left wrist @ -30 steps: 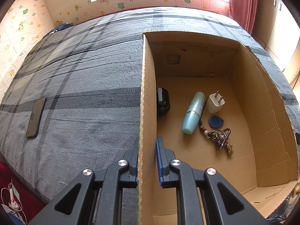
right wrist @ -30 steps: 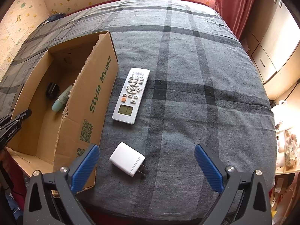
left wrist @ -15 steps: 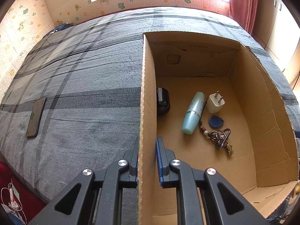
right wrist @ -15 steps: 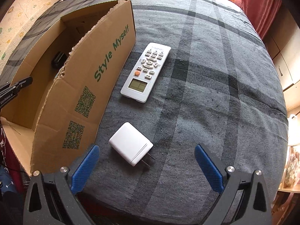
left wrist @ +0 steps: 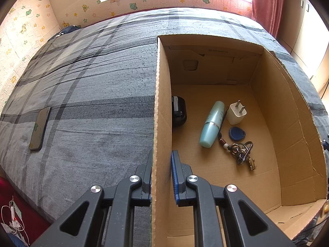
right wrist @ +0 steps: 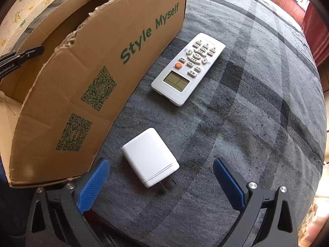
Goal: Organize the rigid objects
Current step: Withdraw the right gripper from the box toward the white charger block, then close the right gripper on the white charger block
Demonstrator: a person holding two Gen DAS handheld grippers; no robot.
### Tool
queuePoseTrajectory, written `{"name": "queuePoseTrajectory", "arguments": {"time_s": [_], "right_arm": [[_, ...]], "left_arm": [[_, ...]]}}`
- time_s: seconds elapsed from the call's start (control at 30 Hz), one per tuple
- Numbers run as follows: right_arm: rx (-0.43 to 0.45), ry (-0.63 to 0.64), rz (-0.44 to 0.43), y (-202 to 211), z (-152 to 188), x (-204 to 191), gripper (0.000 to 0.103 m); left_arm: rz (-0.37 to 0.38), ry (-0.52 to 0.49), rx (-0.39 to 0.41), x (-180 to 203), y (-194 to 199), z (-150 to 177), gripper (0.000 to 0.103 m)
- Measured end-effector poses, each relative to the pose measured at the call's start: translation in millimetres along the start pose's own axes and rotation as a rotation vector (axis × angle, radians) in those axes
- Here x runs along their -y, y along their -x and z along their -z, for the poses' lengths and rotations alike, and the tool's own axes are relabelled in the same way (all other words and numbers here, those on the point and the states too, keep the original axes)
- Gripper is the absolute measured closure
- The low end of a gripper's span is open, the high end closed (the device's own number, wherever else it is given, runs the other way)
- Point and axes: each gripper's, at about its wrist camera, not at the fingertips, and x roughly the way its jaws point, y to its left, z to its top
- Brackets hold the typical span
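My left gripper (left wrist: 162, 164) is shut on the left wall of the cardboard box (left wrist: 162, 107), one finger on each side. Inside the box lie a teal bottle (left wrist: 211, 123), a small white plug (left wrist: 236, 113), a blue key fob (left wrist: 236, 133), a bunch of keys (left wrist: 241, 152) and a black object (left wrist: 178, 111). My right gripper (right wrist: 160, 179) stands open just above a white charger (right wrist: 149, 156) lying on the bed beside the box (right wrist: 98, 78). A white remote control (right wrist: 189, 68) lies further off. The left gripper (right wrist: 20, 56) shows at the box's far wall.
A dark phone (left wrist: 40, 128) lies on the grey checked bedspread (left wrist: 92, 86) left of the box. A red curtain (left wrist: 267, 4) and cupboards (left wrist: 308, 30) stand at the right. Cables (left wrist: 12, 220) lie on the floor at the lower left.
My right gripper has come down and rolled, bringing the white charger closer and between its open fingers. The left gripper and the box have not moved.
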Motion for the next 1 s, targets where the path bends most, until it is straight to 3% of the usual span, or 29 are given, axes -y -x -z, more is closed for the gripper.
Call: {"name": "queuePoseTrajectory", "arguments": {"time_s": [0.2,0.3,0.37,0.43,1.0], "right_arm": [[-0.006,0.026,0.001,-6,-2,-10,0.007],[-0.022,0.051,0.004,-14,-3,-19,0.022],[-0.033,0.067,0.008,-16,-1,-26,0.049],[-0.026,0.078,0.006,-15,2,-32,0.054],[-0.028,-0.06,0.058,-3,8,-18,0.054]], "left_arm": [[0.002,0.002,-0.001,-1,0,0,0.088],[0.001,0.001,-0.001,-1,0,0,0.088],[0.001,0.0,-0.001,-1,0,0,0.088],[0.002,0.002,-0.001,-1,0,0,0.088],[0.002,0.003,-0.001,-2,0,0,0.088]]}}
